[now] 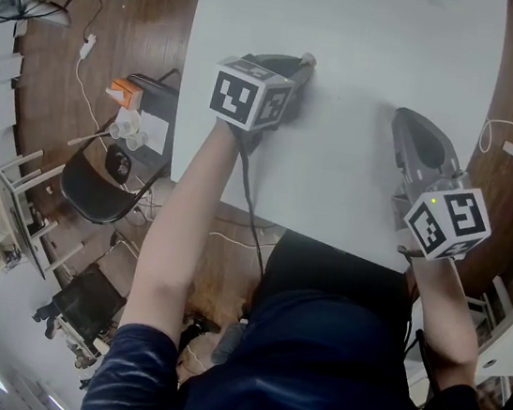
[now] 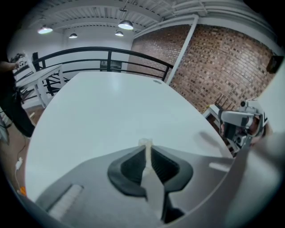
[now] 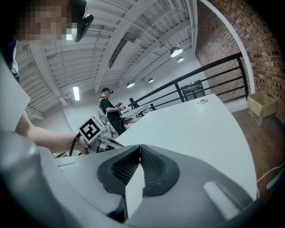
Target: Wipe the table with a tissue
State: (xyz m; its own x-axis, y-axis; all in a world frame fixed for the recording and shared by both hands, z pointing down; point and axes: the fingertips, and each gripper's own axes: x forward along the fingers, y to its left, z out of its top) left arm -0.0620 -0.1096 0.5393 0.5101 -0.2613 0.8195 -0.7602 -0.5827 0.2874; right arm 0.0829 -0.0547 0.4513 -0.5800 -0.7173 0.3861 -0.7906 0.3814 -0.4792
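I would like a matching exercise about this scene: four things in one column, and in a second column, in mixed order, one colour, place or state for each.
Things:
1. left gripper
2. right gripper
3. table
4. folding chair

Descriptions:
A. black, standing on the wooden floor
B. shut, with nothing between its jaws
C. white top
D. shut on a tissue

Pairs: 1-D, 2-B, 3-C, 4-A
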